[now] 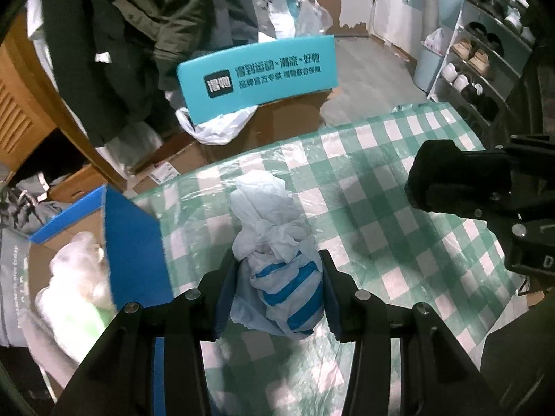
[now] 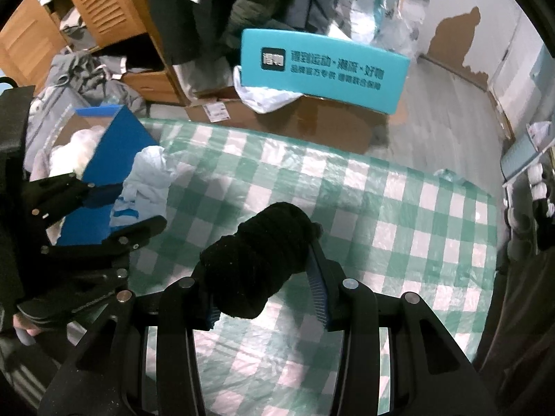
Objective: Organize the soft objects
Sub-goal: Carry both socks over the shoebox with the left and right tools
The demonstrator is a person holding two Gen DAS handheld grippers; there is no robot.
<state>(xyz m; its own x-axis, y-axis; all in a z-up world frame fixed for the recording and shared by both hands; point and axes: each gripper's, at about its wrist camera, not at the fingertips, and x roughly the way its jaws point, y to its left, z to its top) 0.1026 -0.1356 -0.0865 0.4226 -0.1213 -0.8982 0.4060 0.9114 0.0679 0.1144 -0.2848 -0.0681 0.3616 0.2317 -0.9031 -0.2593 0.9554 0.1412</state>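
My left gripper (image 1: 279,270) is shut on a knotted white plastic bag with blue stripes (image 1: 288,287) and holds it over the green checked tablecloth (image 1: 381,180). The bag also shows in the right wrist view (image 2: 145,180), next to the blue box. My right gripper (image 2: 258,260) is shut on a rolled black knit bundle (image 2: 256,256) above the table. The right gripper with its black bundle also shows at the right of the left wrist view (image 1: 458,183). An open blue cardboard box (image 1: 131,242) with white soft items (image 1: 76,277) inside stands at the table's left edge.
A teal box lid with print (image 1: 256,76) leans on brown cartons (image 1: 284,121) on the floor beyond the table. Dark coats (image 1: 138,34) hang behind. A shoe rack (image 1: 485,55) stands at the far right. A wooden cabinet (image 2: 104,7) is at the left.
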